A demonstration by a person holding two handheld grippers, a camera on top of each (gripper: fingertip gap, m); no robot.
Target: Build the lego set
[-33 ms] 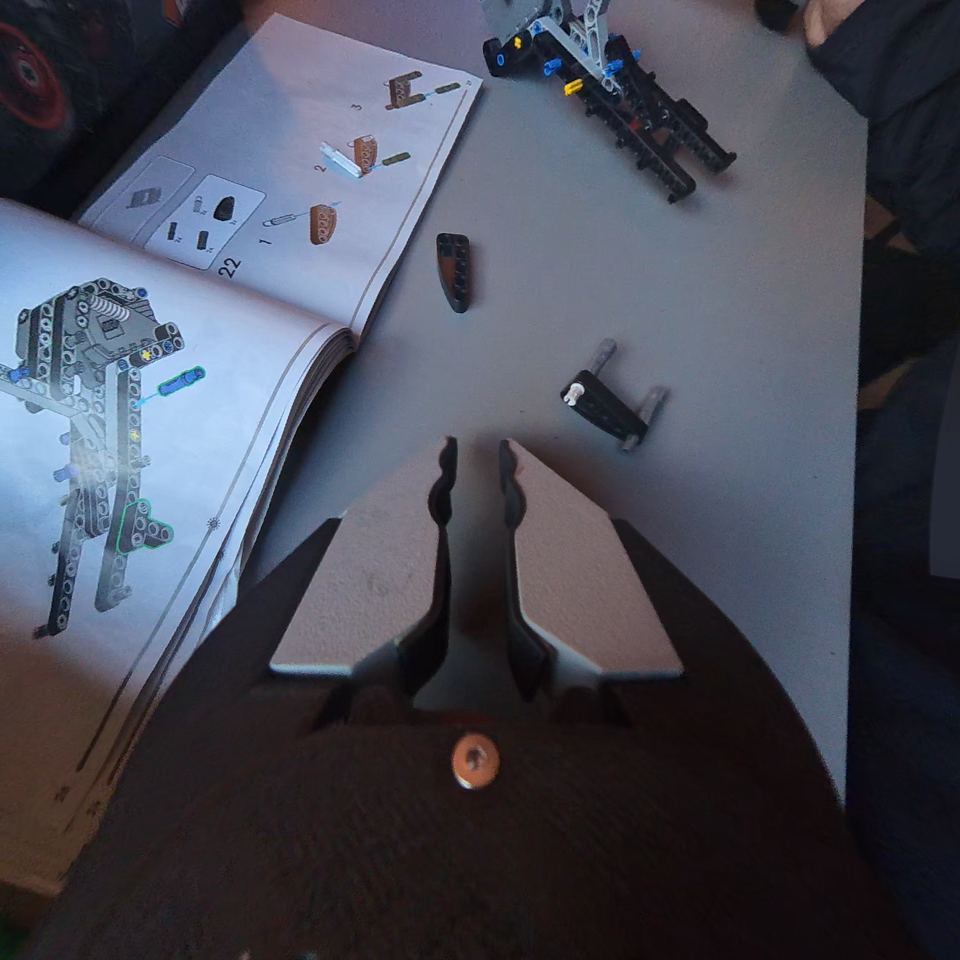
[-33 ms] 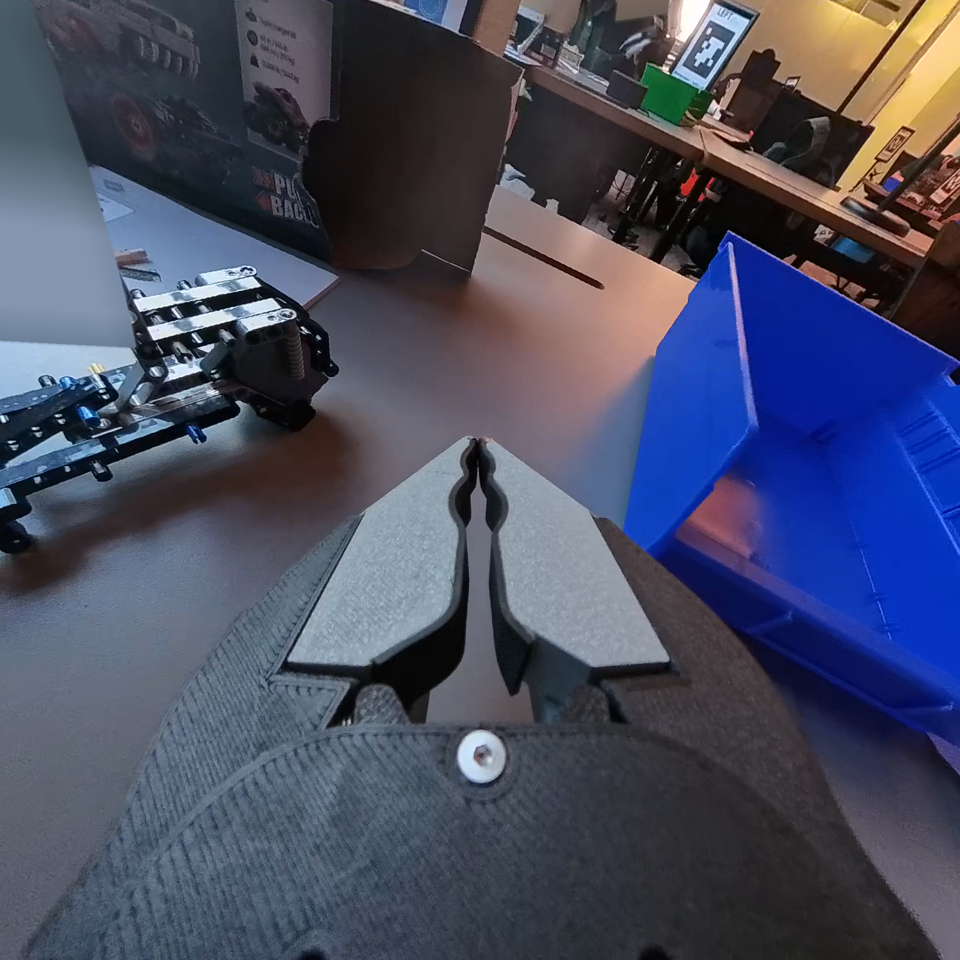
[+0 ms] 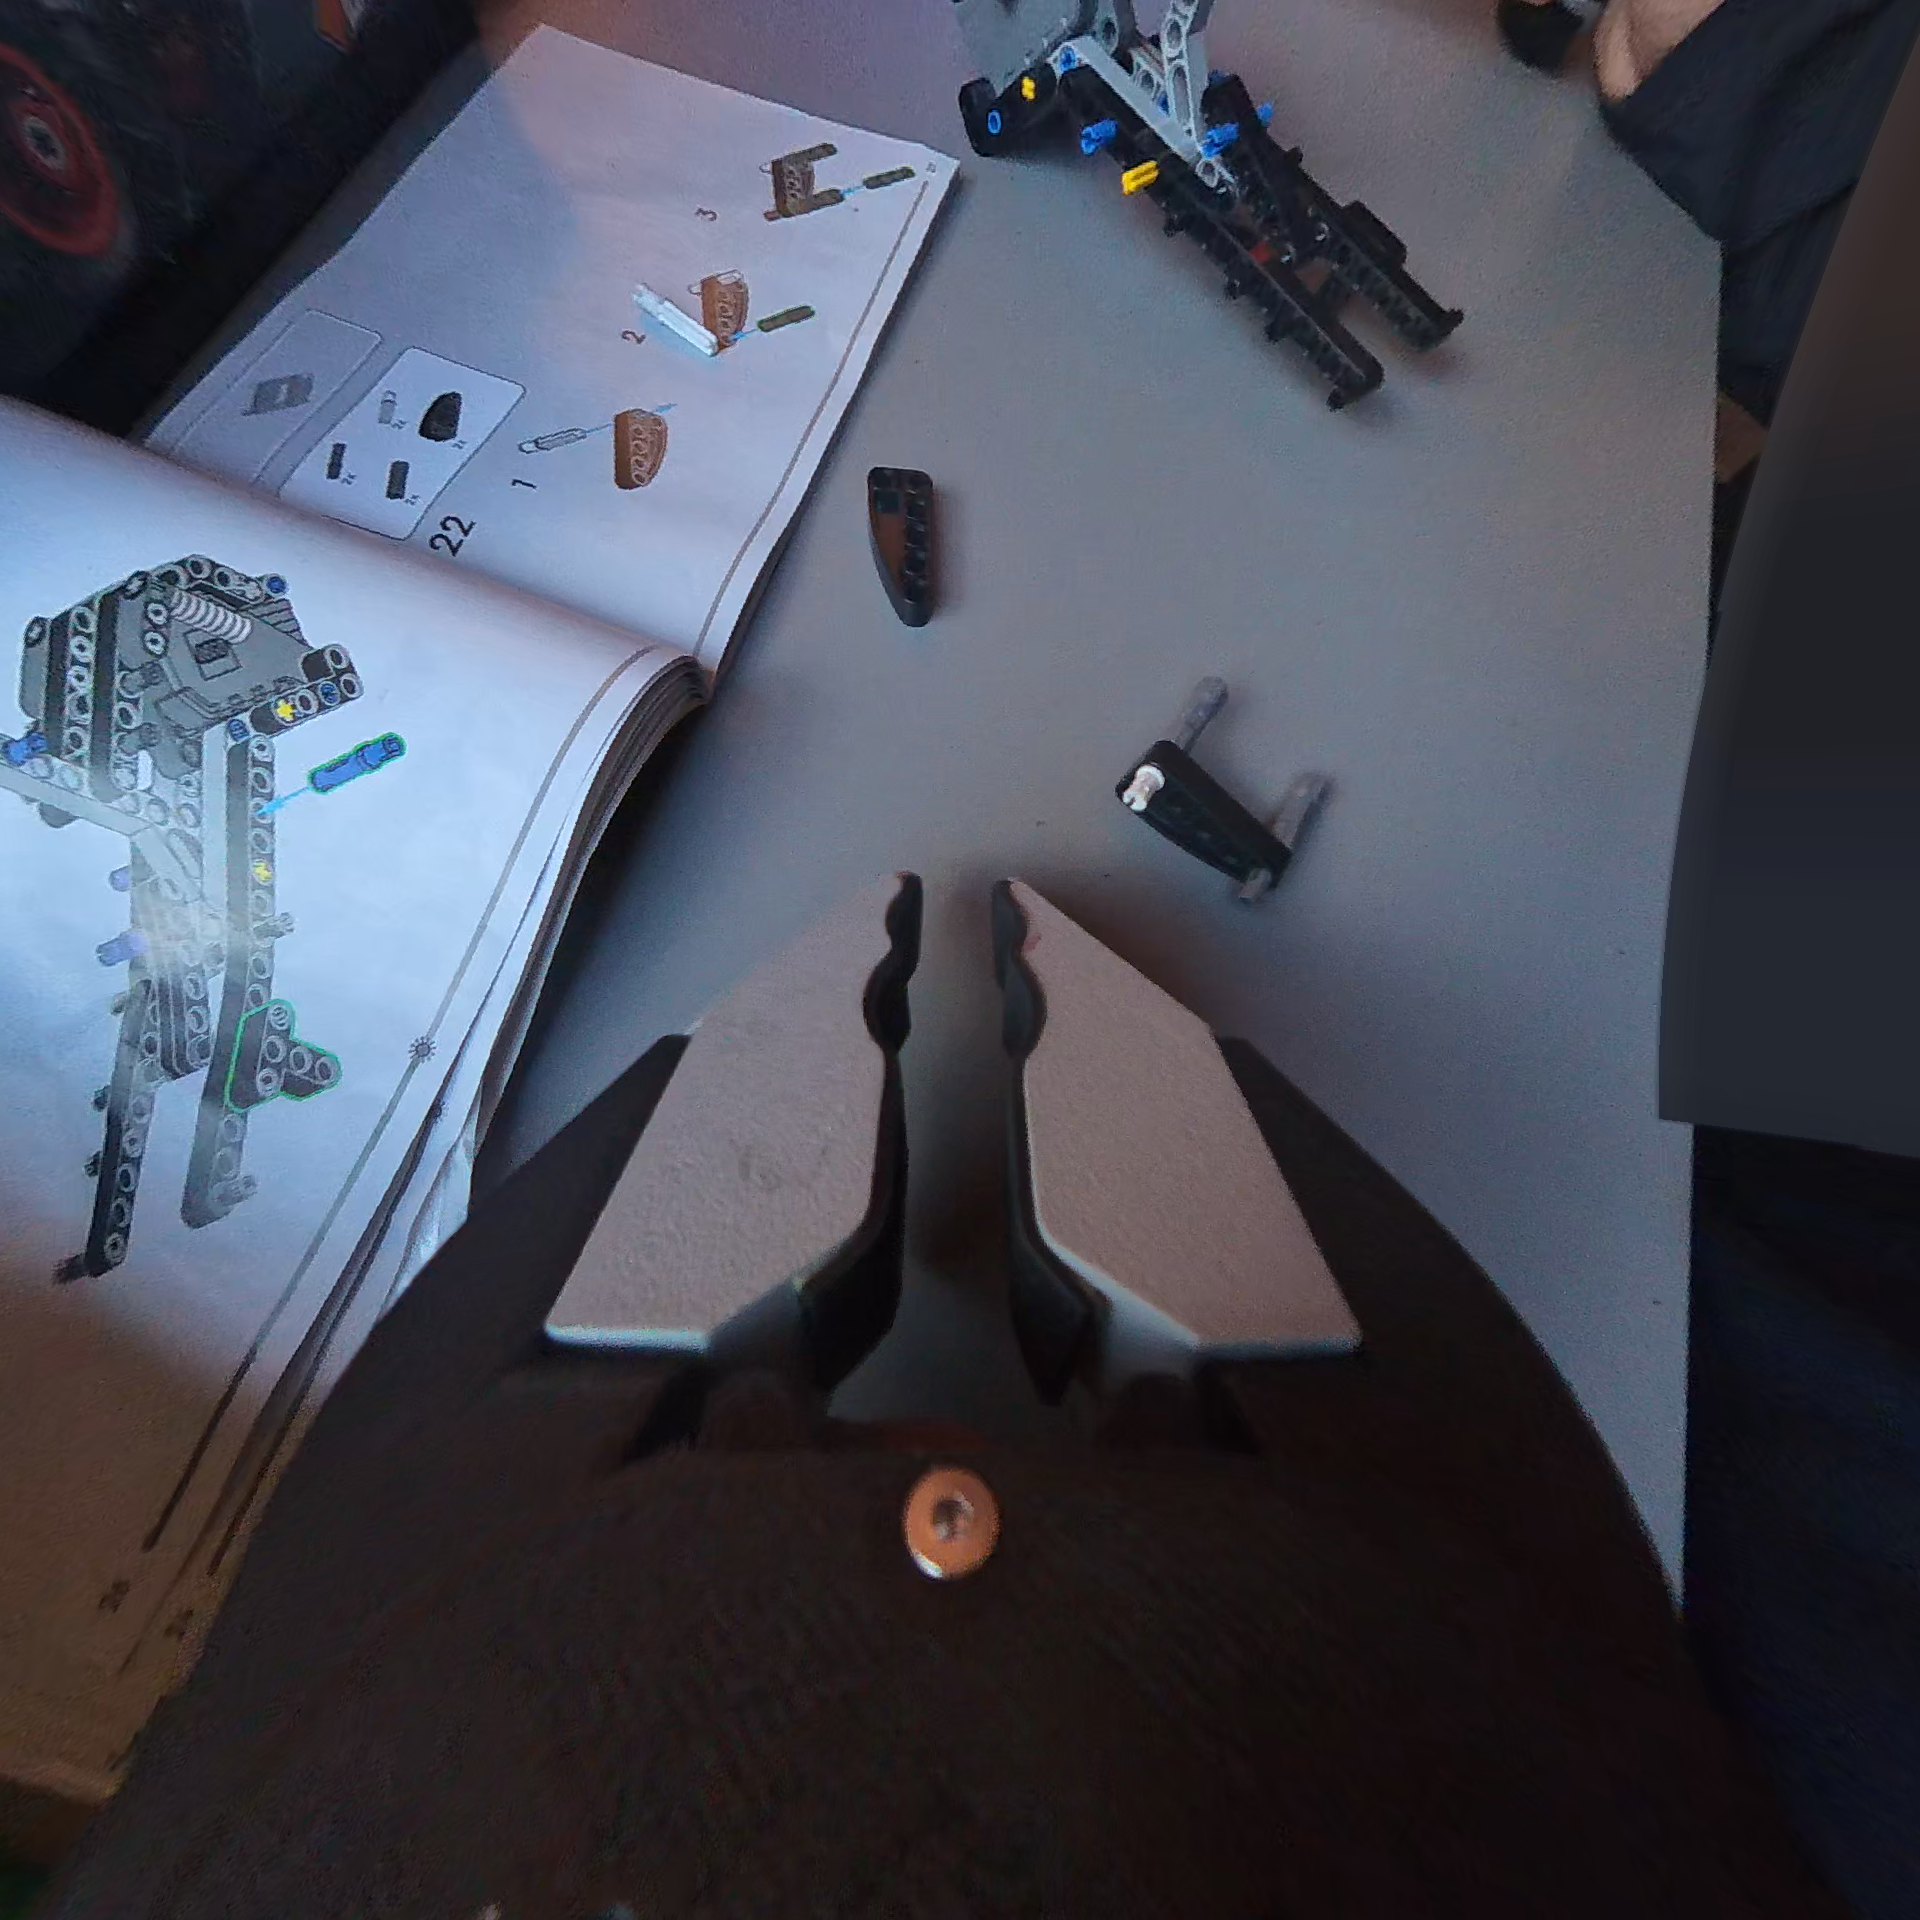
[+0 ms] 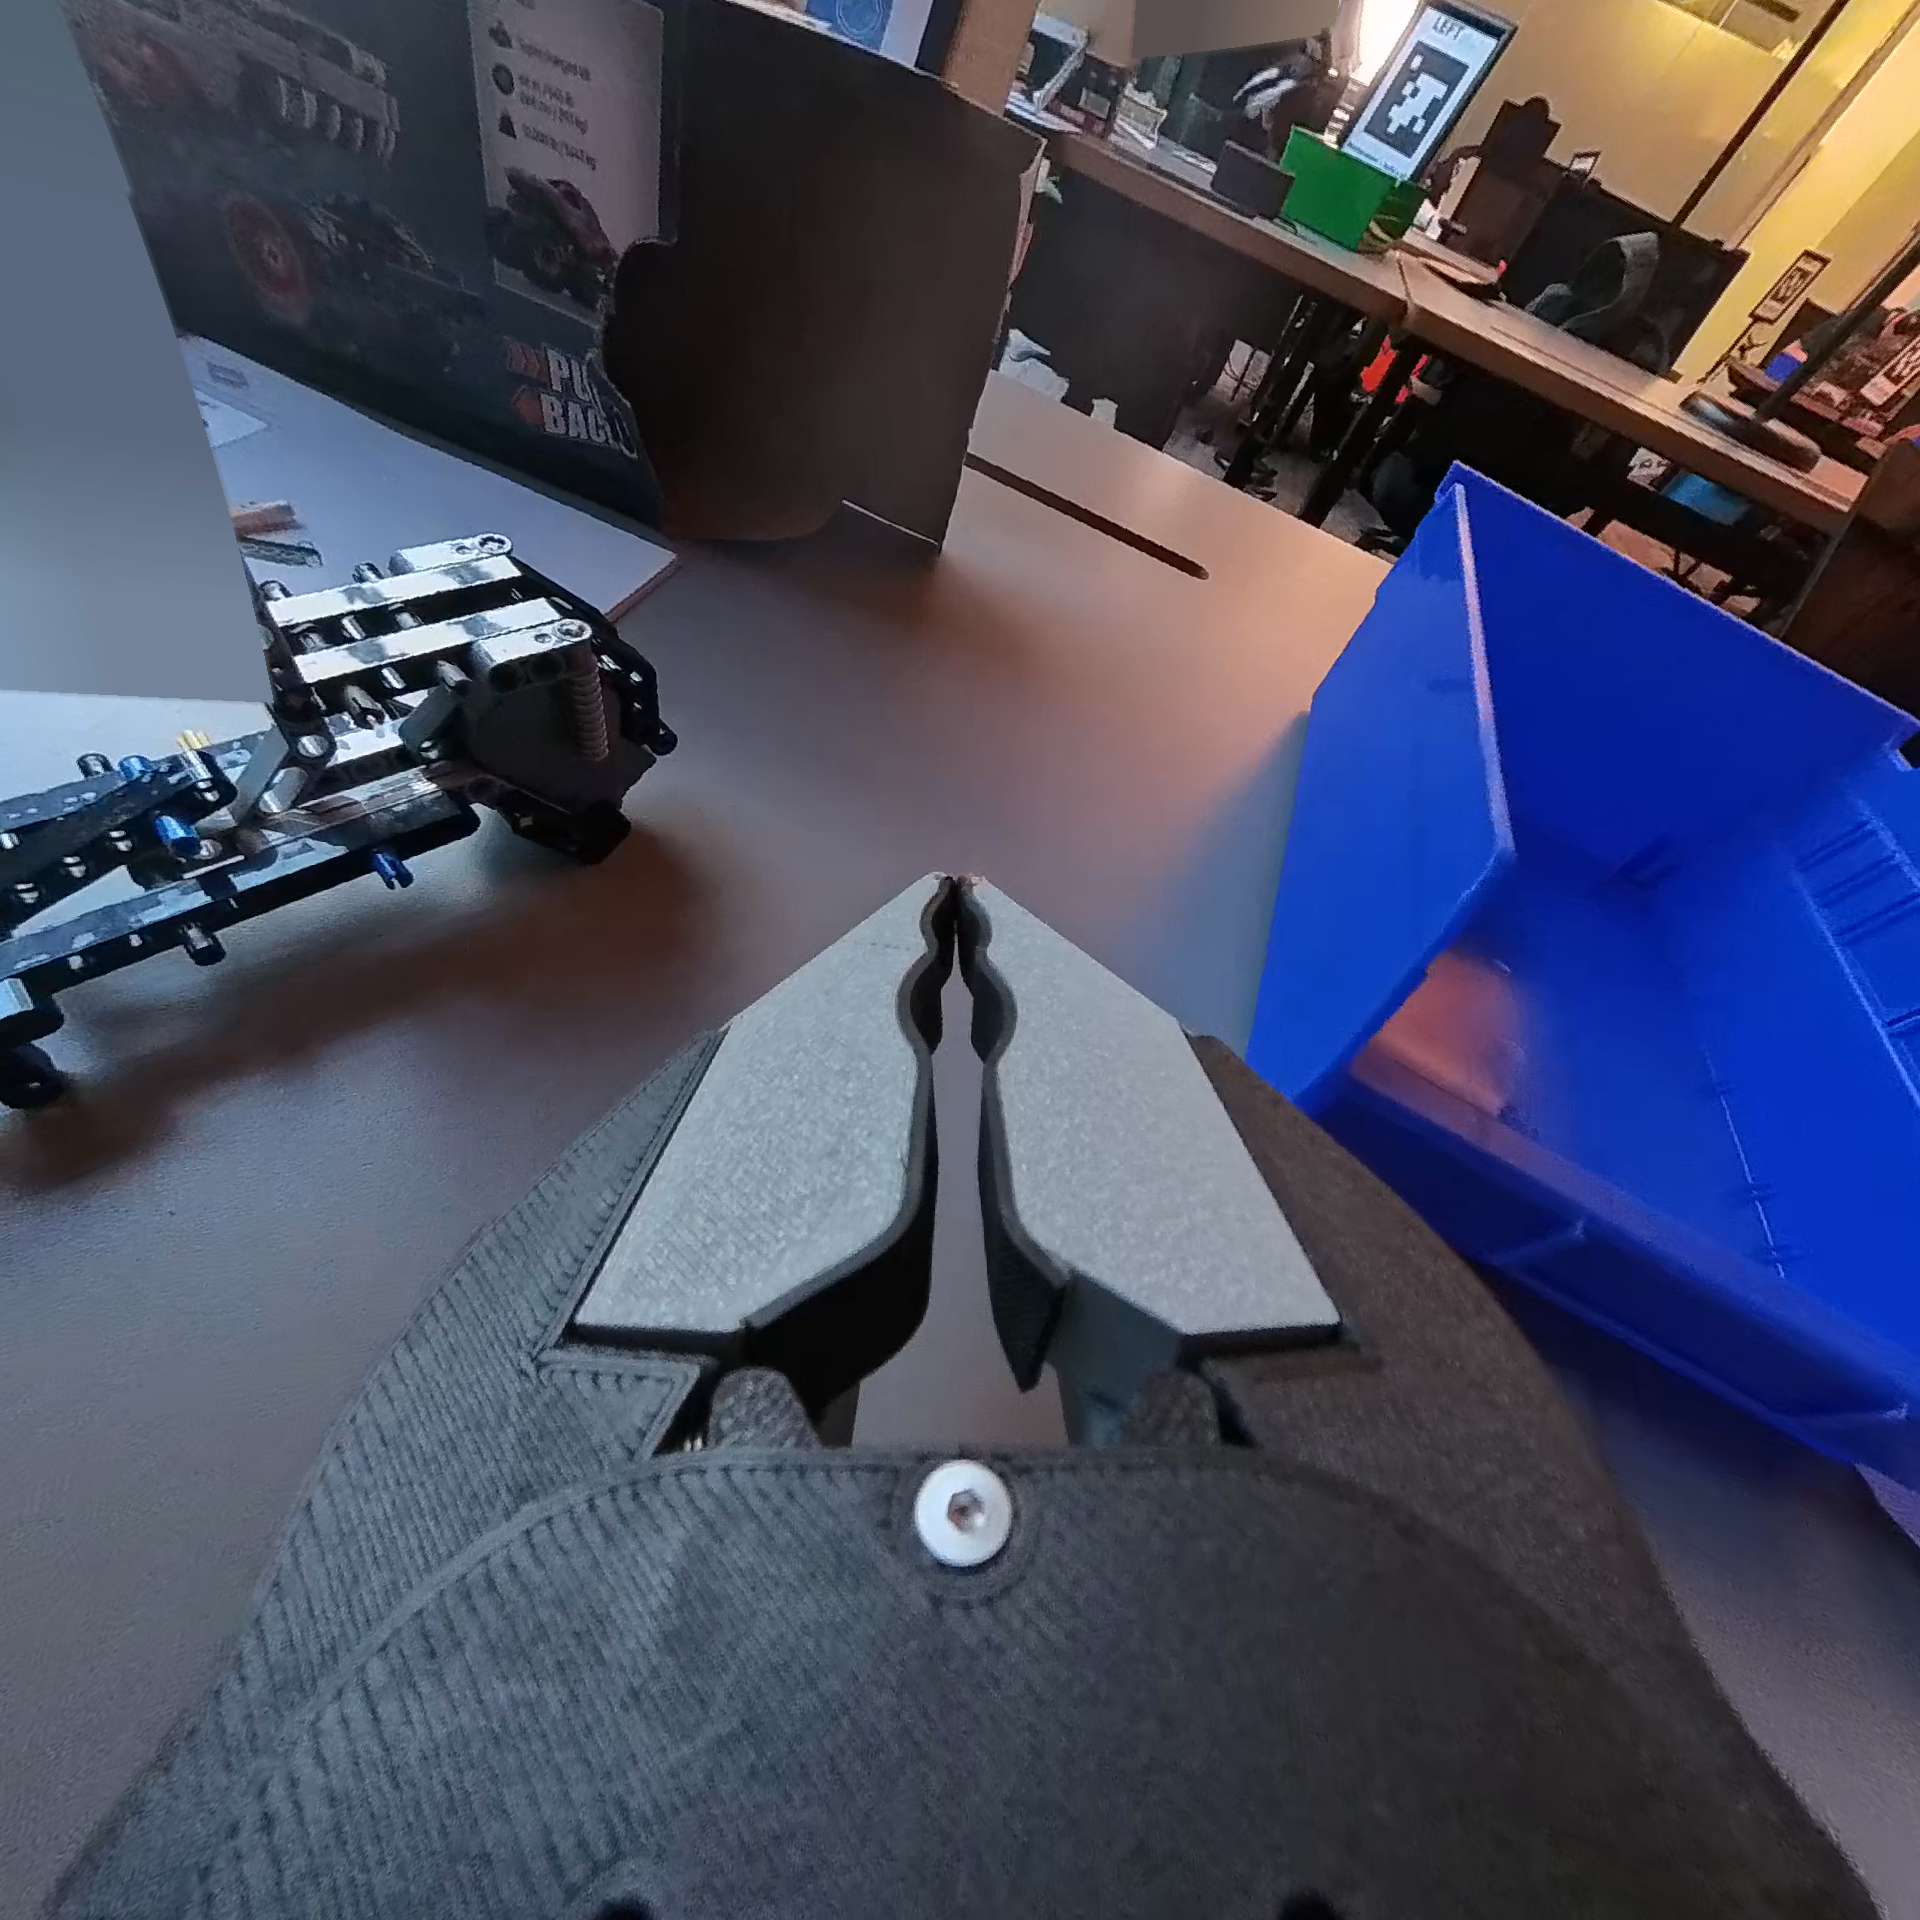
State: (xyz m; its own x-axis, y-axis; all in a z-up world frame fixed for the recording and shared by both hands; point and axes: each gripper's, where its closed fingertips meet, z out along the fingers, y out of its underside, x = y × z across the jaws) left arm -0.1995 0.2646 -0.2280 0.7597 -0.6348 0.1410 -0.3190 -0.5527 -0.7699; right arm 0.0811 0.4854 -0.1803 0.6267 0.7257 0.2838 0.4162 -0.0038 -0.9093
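Both tongs hung above the counter with nothing between their fingers. Left tongs (image 3: 956, 883), at the centre of the left wrist view, were released, a clear gap showing grey counter (image 3: 1299, 540) between the tips. Just beyond them, right of centre, lay a small black subassembly (image 3: 1205, 808) with two grey axles sticking out of it and a white pin at one end, well clear of the tips. Farther up the frame, near centre, a black curved panel piece (image 3: 904, 542) lay on its own, just beside the edge of the open instruction booklet (image 3: 582, 281), which filled the left side of the frame with its pages fanned at the spine. At the top of the frame, right of centre, sat the partly built lego chassis (image 3: 1236, 187), black beams with grey links and blue and yellow pins. A person's dark sleeve (image 3: 1766, 125) came in at the upper right corner. Right tongs (image 4: 956, 883), at the centre of the right wrist view, were clenched, tips meeting on nothing. In that view the lego chassis (image 4: 312, 748) stood at the left edge, its spring and silver-grey beams facing the camera. A blue plastic bin (image 4: 1558, 935) lay tilted at the right, touching the counter (image 4: 831, 727). Behind the chassis, at the upper left, the lego box (image 4: 395, 229) stood upright beside a brown cardboard flap (image 4: 831, 312).
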